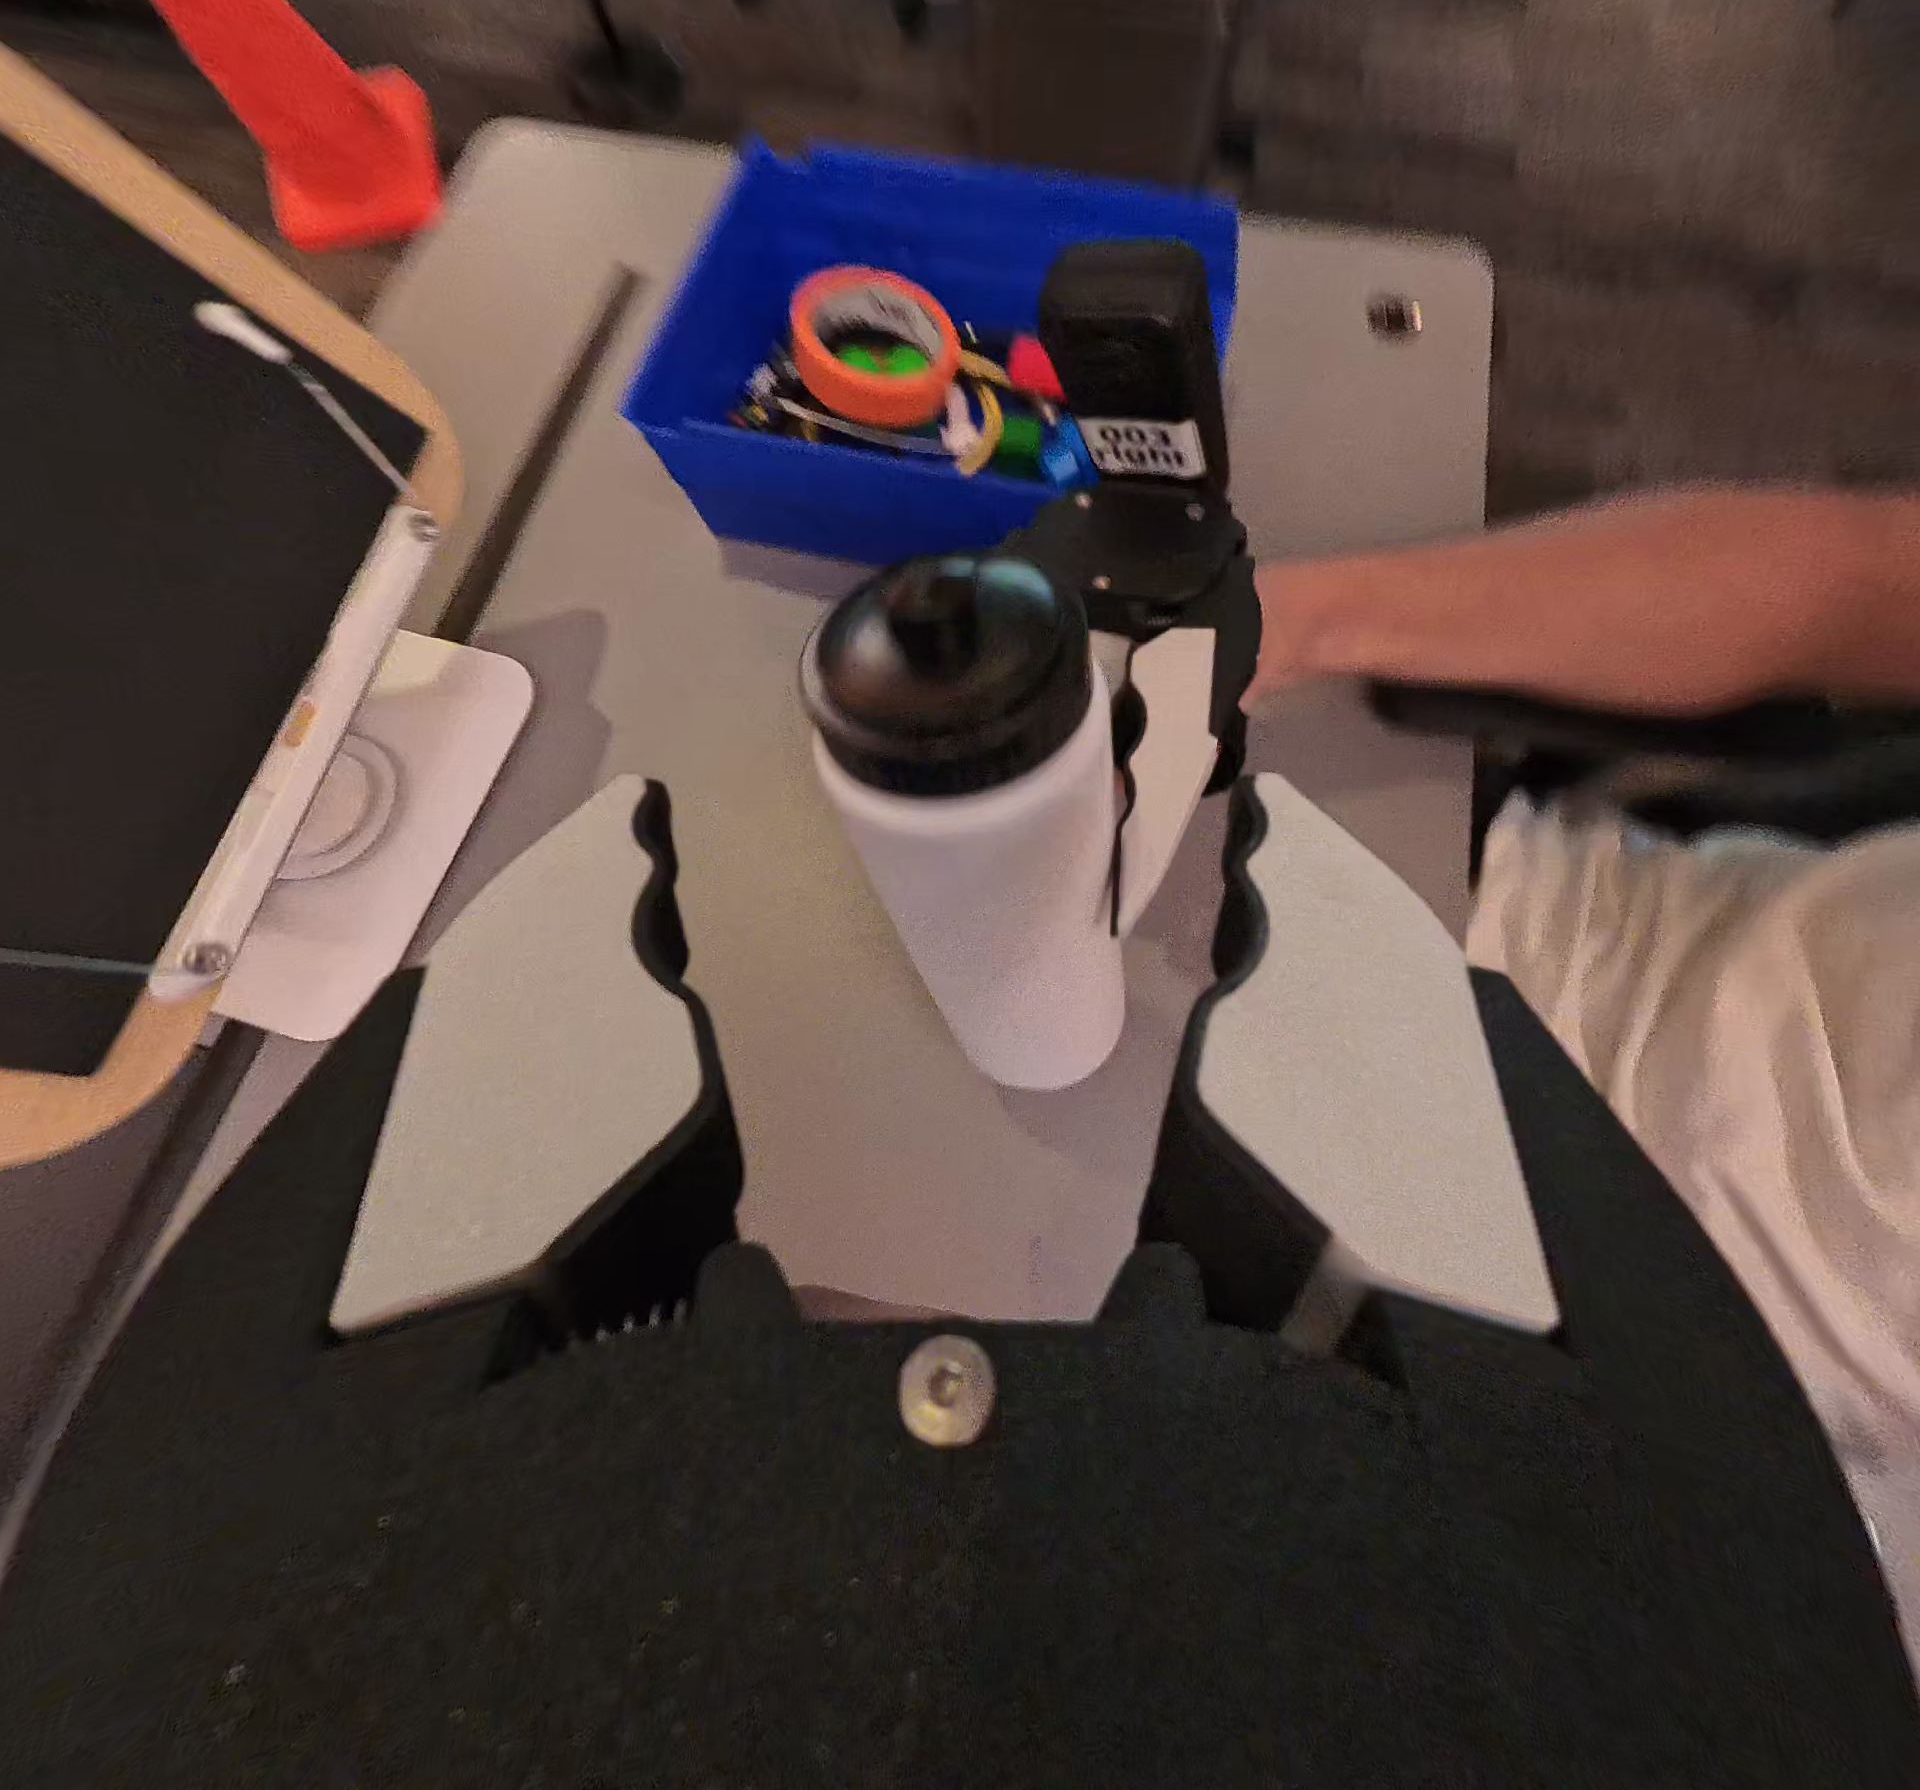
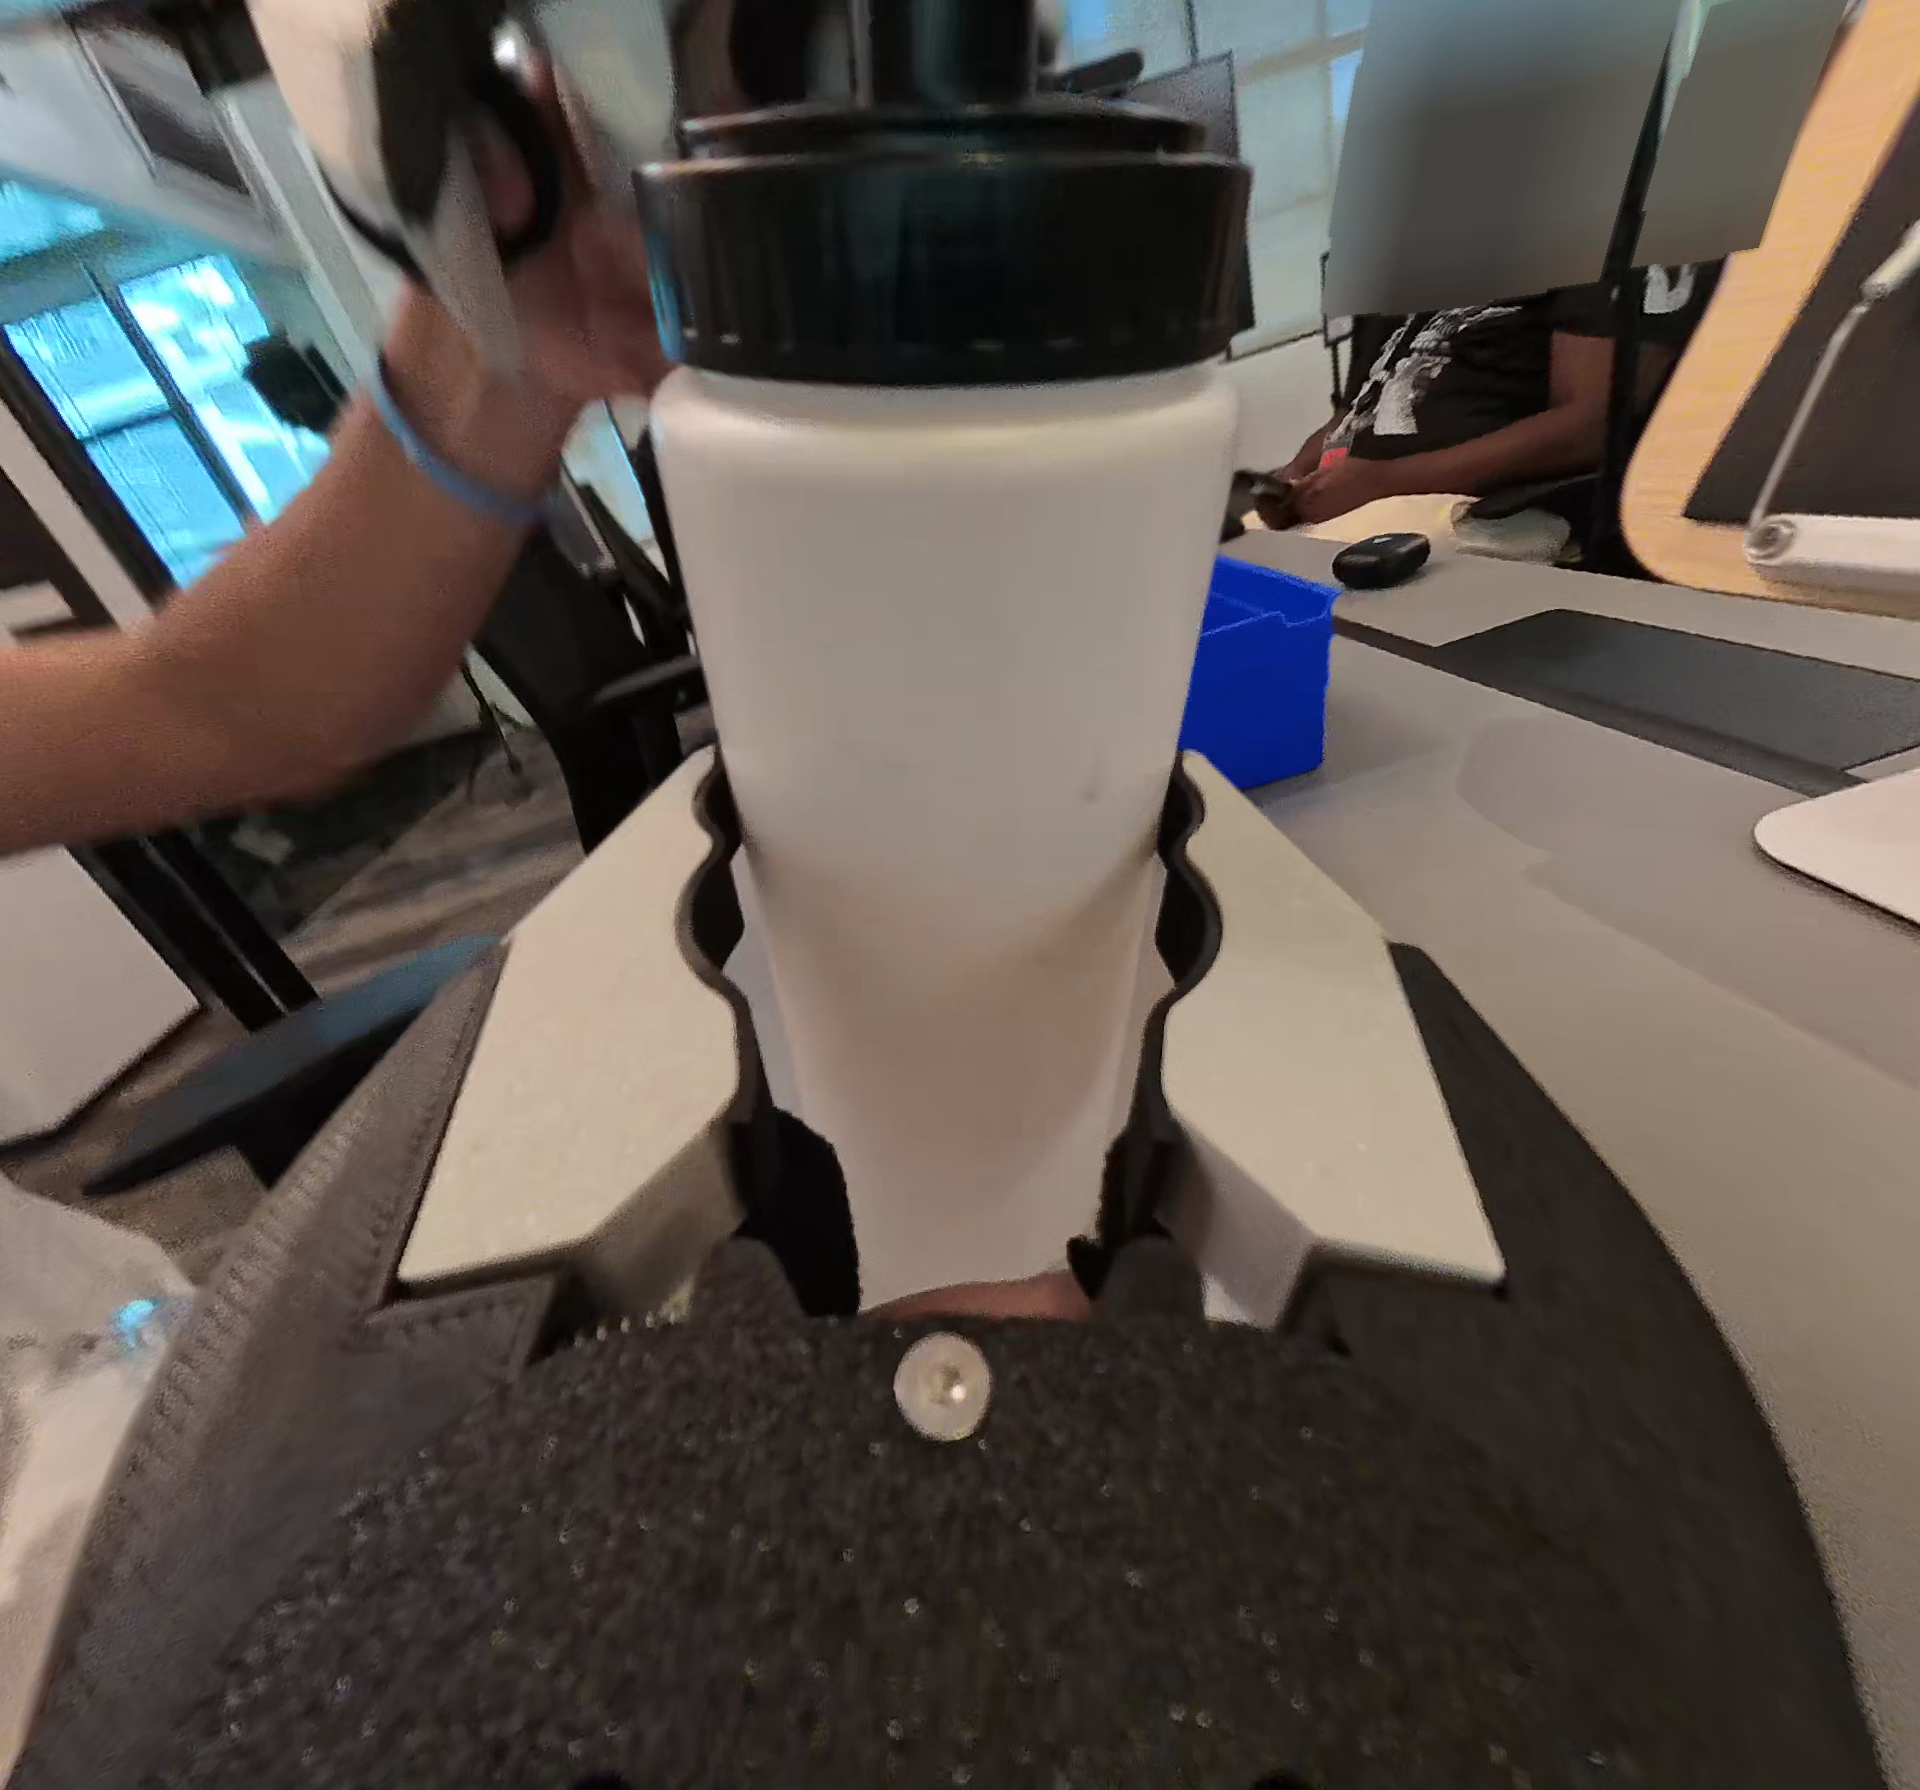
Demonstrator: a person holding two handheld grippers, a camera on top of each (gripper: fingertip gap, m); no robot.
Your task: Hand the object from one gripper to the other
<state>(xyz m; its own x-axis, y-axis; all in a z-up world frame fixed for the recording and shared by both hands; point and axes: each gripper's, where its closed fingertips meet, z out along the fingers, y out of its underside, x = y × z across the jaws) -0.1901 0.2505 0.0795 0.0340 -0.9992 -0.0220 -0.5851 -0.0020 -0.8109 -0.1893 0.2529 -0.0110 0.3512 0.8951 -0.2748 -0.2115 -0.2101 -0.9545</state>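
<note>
Bottle base hidden; bin contents blurred.

Each tool has a broad black textured body with a single silver round-headed screw set at its centre near the camera. From that body spring two pale grey flat-faced fingers, angular in outline, each lined on its inner edge with a wavy black rubbery pad. The left tool and the right tool look alike in this. Seen from the left wrist view, the right tool carries a rounded black block on top bearing a small white label. The left wrist wears a thin blue band. Light-coloured cloth covers the lap.
</note>
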